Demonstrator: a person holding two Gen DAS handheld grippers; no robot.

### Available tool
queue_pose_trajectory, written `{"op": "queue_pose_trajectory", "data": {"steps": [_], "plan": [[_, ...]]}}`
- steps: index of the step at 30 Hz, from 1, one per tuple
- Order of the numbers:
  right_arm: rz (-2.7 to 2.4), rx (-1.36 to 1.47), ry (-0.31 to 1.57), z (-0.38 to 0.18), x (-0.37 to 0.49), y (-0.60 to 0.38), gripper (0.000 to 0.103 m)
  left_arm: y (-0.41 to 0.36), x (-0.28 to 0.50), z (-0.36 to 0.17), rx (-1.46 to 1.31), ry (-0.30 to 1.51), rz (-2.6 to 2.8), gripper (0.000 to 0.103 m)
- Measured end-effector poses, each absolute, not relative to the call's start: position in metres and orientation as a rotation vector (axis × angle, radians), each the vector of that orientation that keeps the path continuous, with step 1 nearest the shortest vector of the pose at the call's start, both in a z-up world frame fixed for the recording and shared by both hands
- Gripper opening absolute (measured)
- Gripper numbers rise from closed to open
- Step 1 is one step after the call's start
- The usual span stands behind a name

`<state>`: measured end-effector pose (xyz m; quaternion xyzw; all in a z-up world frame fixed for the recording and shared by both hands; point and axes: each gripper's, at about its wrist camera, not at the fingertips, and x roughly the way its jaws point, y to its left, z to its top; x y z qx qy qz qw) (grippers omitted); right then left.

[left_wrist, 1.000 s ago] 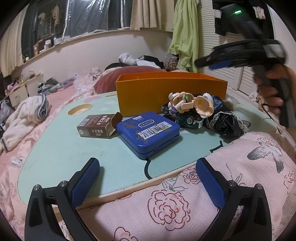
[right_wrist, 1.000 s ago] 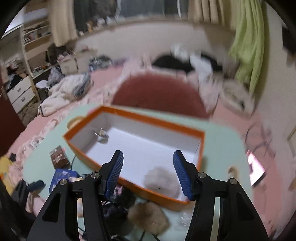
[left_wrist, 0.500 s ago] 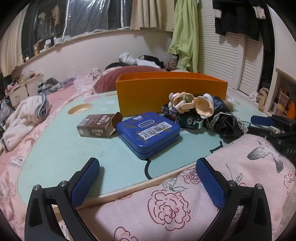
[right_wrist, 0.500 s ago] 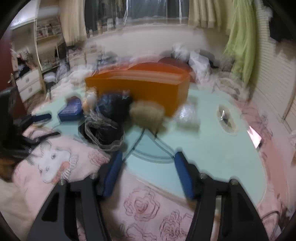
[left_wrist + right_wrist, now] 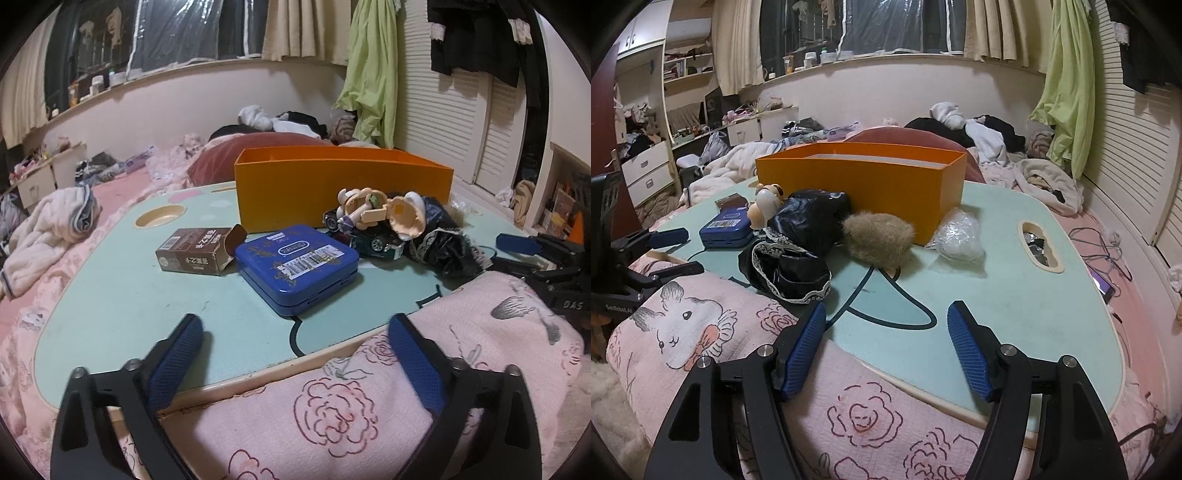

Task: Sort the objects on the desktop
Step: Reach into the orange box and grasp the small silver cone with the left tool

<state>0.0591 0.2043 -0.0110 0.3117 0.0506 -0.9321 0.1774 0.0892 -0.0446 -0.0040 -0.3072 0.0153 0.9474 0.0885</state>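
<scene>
You're holding the left gripper (image 5: pixel 295 332) low, jaws wide and empty, facing the blue tin (image 5: pixel 297 264); the right gripper (image 5: pixel 886 325) is likewise gaping, apparently level near the table (image 5: pixel 997 295) edge.

A pale mint-green low table (image 5: pixel 110 306) with dark curved line markings, a cream rim and two oval cut-out recesses carries the things, its near edge overlapped by a pink rose-printed quilt (image 5: pixel 871 413). On it stand a long open orange cardboard box (image 5: pixel 343 184) toward the far side, a brown printed carton (image 5: pixel 195 254) lying flat with its end flap open, and a blue flat rectangular tin (image 5: pixel 299 266) touching that carton. Further along lie a dark green toy car (image 5: pixel 373 243) under cream doll parts (image 5: pixel 373 210), a black lace-trimmed cloth (image 5: pixel 801 236), a tan fur tuft (image 5: pixel 879 240) against the box, and a crumpled clear plastic bag (image 5: pixel 956 236) beside it.
</scene>
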Motion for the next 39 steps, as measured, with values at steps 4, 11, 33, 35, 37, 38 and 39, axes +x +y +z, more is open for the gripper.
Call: {"op": "queue_pose_trajectory", "data": {"steps": [4,11,33,35,37,38,39], "plan": [[-2.640,0.882,0.142,-0.015,0.054,0.203,0.070,-0.046,0.091,0.008,-0.891,0.037,2.832,0.075],[-2.640,0.882,0.142,-0.014,0.055,0.203,0.070,-0.055,0.082,0.073,-0.791,-0.013,2.810,0.035],[-2.641,0.874,0.139,-0.011,0.055,0.198,0.071,0.018,-0.171,0.036,-1.787,0.604,2.589,0.033],[-2.641,0.874,0.140,-0.011,0.055,0.198,0.071,0.020,-0.180,0.027,-1.834,0.630,2.558,0.030],[-2.640,0.873,0.137,-0.014,0.052,0.197,0.071,0.022,-0.188,0.016,-1.879,0.663,2.538,0.030],[-2.640,0.873,0.137,-0.012,0.053,0.199,0.071,0.020,-0.193,0.008,-1.931,0.663,2.524,0.029],[-2.640,0.872,0.137,-0.012,0.053,0.200,0.071,0.019,-0.195,0.003,-1.935,0.688,2.534,0.027]]}}
